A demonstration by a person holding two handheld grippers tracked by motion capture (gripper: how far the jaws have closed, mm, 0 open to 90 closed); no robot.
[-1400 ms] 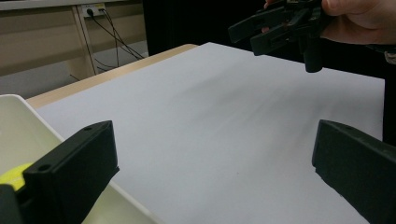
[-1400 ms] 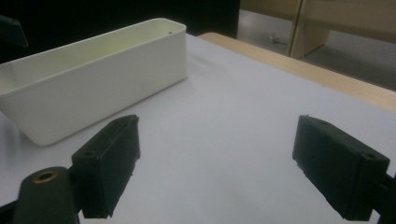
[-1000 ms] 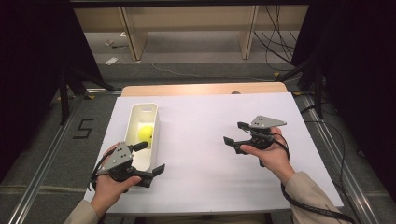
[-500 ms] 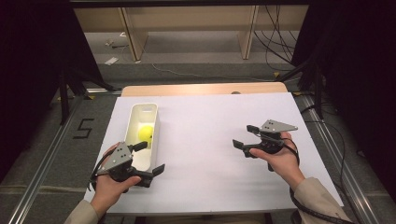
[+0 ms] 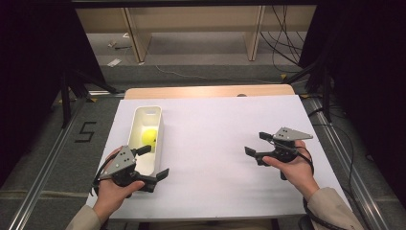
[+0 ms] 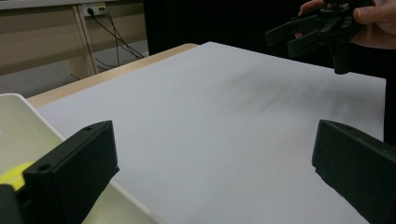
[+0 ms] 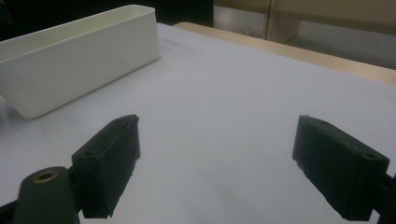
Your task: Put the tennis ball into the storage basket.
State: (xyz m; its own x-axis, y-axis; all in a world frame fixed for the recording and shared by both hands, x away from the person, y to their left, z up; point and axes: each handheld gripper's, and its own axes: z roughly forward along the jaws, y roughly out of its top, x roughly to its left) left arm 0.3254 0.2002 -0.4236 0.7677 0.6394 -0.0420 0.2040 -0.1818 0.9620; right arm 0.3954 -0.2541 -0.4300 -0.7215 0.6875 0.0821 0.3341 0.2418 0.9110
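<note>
bin (image 5: pixel 145 120): white, long, at 9 o'clock on the table (image 5: pixel 215 139), long axis 12–6.
ball (image 5: pixel 149 137): yellow, lying inside bin, mid-length; looks already stowed.
left gripper (image 5: pixel 153 162): jaws wide apart, empty, straddling bin's near end; palm over top.
right gripper (image 5: pixel 256 143): jaws apart, empty, at 3 o'clock, pointing to 9; likely parked clear.

Ball (image 5: pixel 149 137) in bin (image 5: pixel 137 120), left side of table (image 5: pixel 215 143).
</note>
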